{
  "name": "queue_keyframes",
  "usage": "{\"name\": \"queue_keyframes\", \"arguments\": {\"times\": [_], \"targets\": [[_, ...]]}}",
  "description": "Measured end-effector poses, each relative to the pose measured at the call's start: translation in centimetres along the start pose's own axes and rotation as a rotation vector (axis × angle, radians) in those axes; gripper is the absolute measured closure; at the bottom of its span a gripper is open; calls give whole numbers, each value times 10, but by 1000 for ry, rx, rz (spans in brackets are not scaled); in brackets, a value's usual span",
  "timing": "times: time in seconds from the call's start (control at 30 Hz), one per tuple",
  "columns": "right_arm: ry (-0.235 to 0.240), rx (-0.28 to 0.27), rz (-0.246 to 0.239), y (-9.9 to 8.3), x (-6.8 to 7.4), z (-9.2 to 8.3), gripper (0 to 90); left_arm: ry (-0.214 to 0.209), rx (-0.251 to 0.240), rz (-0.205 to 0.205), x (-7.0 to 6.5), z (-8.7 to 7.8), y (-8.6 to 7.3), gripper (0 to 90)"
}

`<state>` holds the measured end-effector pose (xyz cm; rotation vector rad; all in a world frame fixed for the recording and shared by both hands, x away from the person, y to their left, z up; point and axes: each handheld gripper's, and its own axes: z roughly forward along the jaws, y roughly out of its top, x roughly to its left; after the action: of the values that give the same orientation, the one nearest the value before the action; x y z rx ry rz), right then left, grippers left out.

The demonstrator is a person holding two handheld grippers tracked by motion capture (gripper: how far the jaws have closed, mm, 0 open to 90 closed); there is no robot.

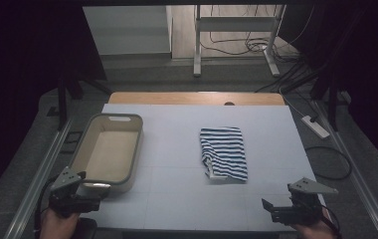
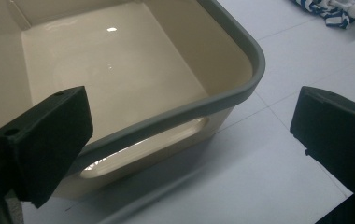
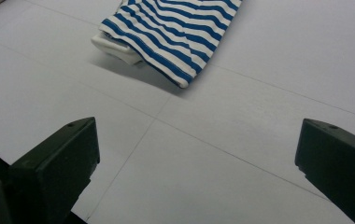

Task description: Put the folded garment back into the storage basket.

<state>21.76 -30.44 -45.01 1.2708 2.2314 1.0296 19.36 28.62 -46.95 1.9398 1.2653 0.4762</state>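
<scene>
A pale grey-white table top, scored with thin grid lines, carries two things. A folded blue-and-white striped garment lies flat right of centre, with bare surface on every side of it. To the left, near the table's left edge, stands a cream plastic tub with a grey rim and a handle slot at each end; its inside is bare and glossy.

The left gripper, held in a hand at the near-left corner, sits just at the tub's near end — its jaws stand wide apart with nothing between the pads, and in the left gripper view the tub's rim and near handle slot show between them. The right gripper rests at the near-right corner, well apart from the garment, jaws equally wide and holding nothing; a broad stretch of bare table lies between it and the cloth.

No brand, label or readable writing shows on anything.

Beyond the table — a wooden strip at its far edge, grey floor, white metal stand legs, loose cables and a power strip. The room is dim at both sides.
</scene>
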Motion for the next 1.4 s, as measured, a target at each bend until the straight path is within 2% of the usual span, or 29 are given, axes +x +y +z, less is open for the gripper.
{"name": "queue_keyframes", "arguments": {"times": [0.07,0.3,0.53,0.7,0.9,1.4], "targets": [[10,-1,-12,1,0,0,0,-13,0,-1,-1,1,2,0],[30,-9,-12,5,-1,1,0,-15,4,29,-6,3,10,0],[30,-19,-9,6,-5,-4,0,-42,12,44,-8,6,15,0],[41,-30,-28,8,-4,-2,0,-72,11,59,-8,12,21,0],[50,-33,-50,13,-2,0,0,-76,5,61,-8,15,27,0],[118,-20,-91,20,2,7,0,-127,26,92,-6,24,43,0]]}}
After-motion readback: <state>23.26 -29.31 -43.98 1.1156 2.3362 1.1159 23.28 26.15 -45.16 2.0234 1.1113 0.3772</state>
